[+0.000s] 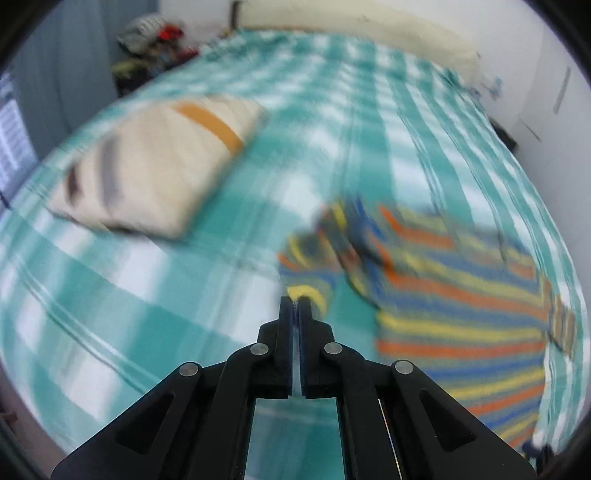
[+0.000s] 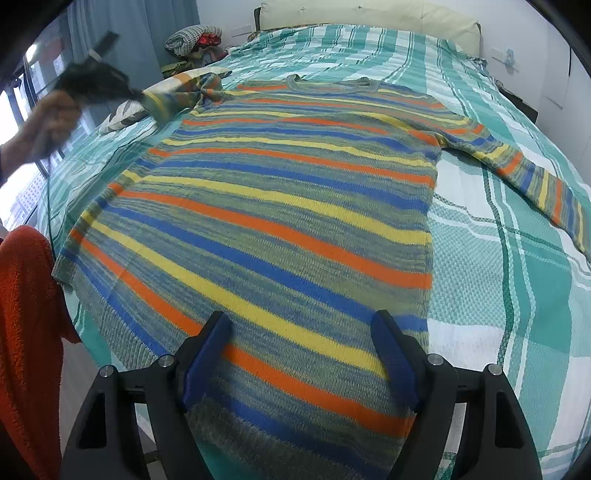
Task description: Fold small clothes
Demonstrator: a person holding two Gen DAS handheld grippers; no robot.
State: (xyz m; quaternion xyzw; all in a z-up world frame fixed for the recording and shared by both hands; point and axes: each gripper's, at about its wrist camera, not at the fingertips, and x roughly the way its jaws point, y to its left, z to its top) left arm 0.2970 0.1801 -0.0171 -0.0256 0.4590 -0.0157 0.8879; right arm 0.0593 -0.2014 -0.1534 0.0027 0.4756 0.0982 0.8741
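Note:
A striped knitted sweater (image 2: 280,206) in blue, yellow, orange and grey lies flat on the bed, neck at the far end. Its right sleeve (image 2: 532,177) lies spread out to the right. My left gripper (image 1: 294,301) is shut on the cuff of the left sleeve (image 1: 310,293) and holds it lifted above the bed; it also shows in the right wrist view (image 2: 140,96), blurred, at the far left. My right gripper (image 2: 301,328) is open and empty, low over the sweater's hem, with one blue pad (image 2: 207,354) on each side.
A teal and white checked bedspread (image 2: 498,280) covers the bed. A beige pillow (image 1: 155,162) lies at the far left. A cream headboard (image 2: 369,14) stands at the back. An orange towel (image 2: 26,314) hangs at the near left. A pile of clothes (image 2: 192,38) sits beyond the bed.

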